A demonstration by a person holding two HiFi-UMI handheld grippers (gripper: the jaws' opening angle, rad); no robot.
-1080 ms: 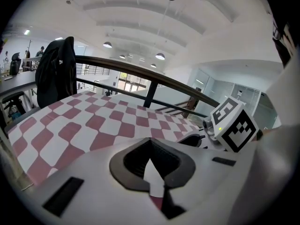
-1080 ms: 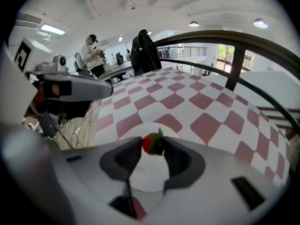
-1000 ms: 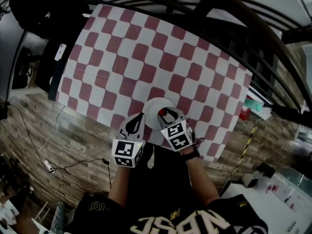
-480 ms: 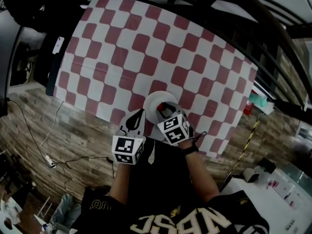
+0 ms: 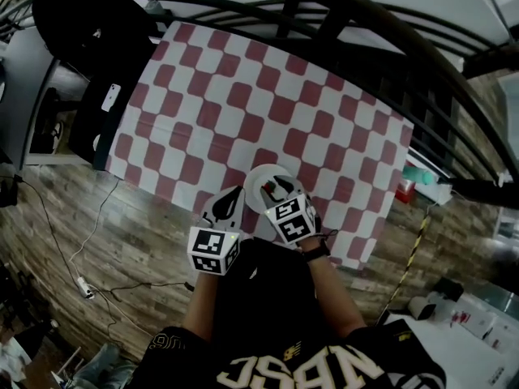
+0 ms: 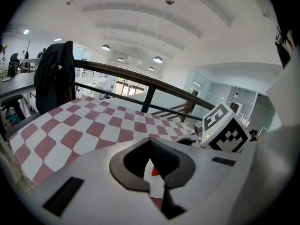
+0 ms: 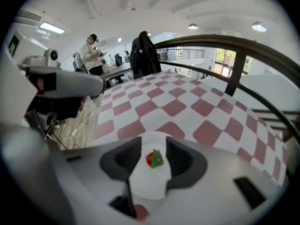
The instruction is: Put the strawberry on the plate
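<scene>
A small red strawberry (image 7: 154,159) with a green top lies on the white plate (image 7: 149,182), in the gap between my right gripper's jaws. That right gripper (image 5: 278,188) hovers over the plate (image 5: 258,177) near the front edge of the checkered table (image 5: 243,104), open, and its jaws do not touch the fruit. In the head view the strawberry (image 5: 265,188) is a tiny red spot. My left gripper (image 5: 230,203) sits just left of the plate, shut with nothing in it. Past its jaws a sliver of the strawberry (image 6: 154,171) shows.
A dark railing (image 5: 365,23) runs along the table's far side. A black jacket (image 5: 81,14) hangs over a chair at the far left, beside a dark surface with a phone (image 5: 111,97). Cables (image 5: 81,282) lie on the wooden floor. A person (image 7: 91,50) stands far off.
The head camera has shifted a little. Both grippers stay in nearly the same places by the plate, and the strawberry stays on it.
</scene>
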